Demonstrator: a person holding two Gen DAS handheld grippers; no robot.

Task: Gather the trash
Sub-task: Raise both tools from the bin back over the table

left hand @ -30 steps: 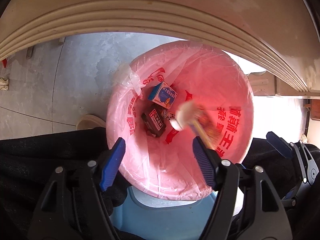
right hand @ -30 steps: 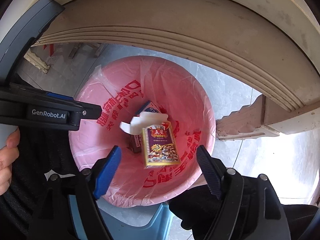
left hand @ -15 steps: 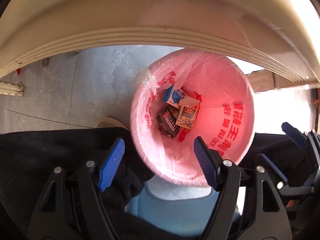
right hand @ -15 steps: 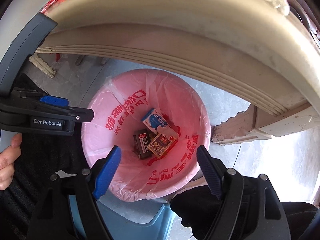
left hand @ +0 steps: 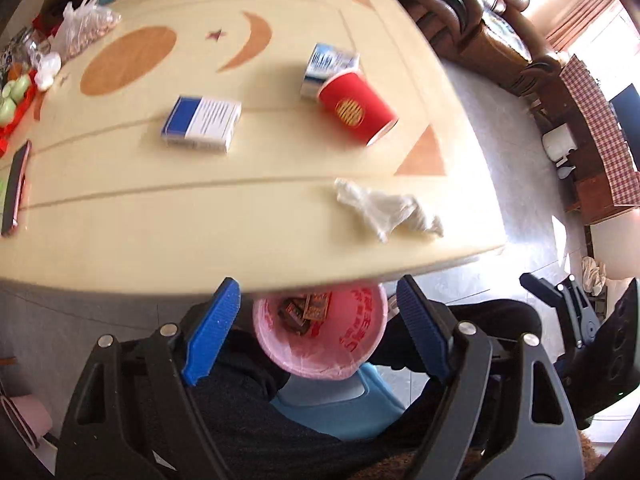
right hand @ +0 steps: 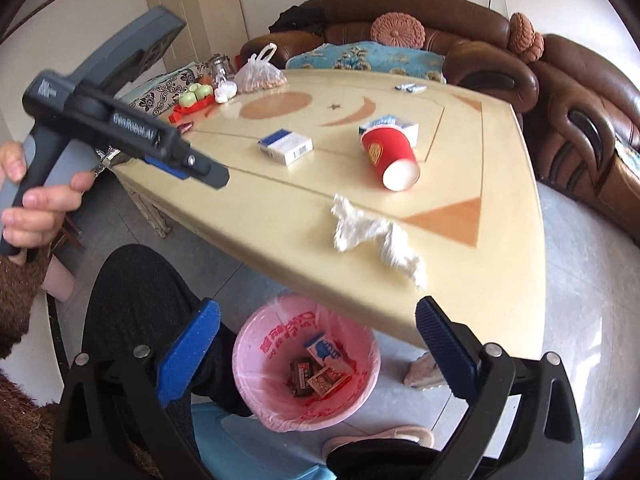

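Note:
A bin with a pink liner point(left hand: 360, 344) point(right hand: 260, 364) stands under the near edge of the cream table point(left hand: 160, 232) point(right hand: 460, 280) and holds several small boxes point(right hand: 320, 372). On the table lie a crumpled white tissue point(left hand: 388, 208) point(right hand: 372, 236), a tipped red paper cup point(left hand: 356, 108) point(right hand: 390, 156), a blue-and-white box point(left hand: 202, 124) point(right hand: 285, 146) and a white-and-blue carton point(left hand: 326, 62) point(right hand: 394, 124) behind the cup. My left gripper point(left hand: 320, 328) and right gripper point(right hand: 316, 360) are open and empty, above the bin. The left gripper's body point(right hand: 120, 132) shows in the right wrist view.
A brown sofa point(right hand: 560, 92) curves round the far and right sides of the table. A plastic bag point(left hand: 86, 26) point(right hand: 260, 70), green cups point(right hand: 196, 94) and a phone point(left hand: 14, 188) sit at the table's left. My dark-clad legs point(right hand: 140, 292) and a blue stool point(left hand: 340, 400) are below.
Both grippers have risen from just over the bin to above table height, so the tabletop has come into view. A box dropped into the bin a second ago now lies in it.

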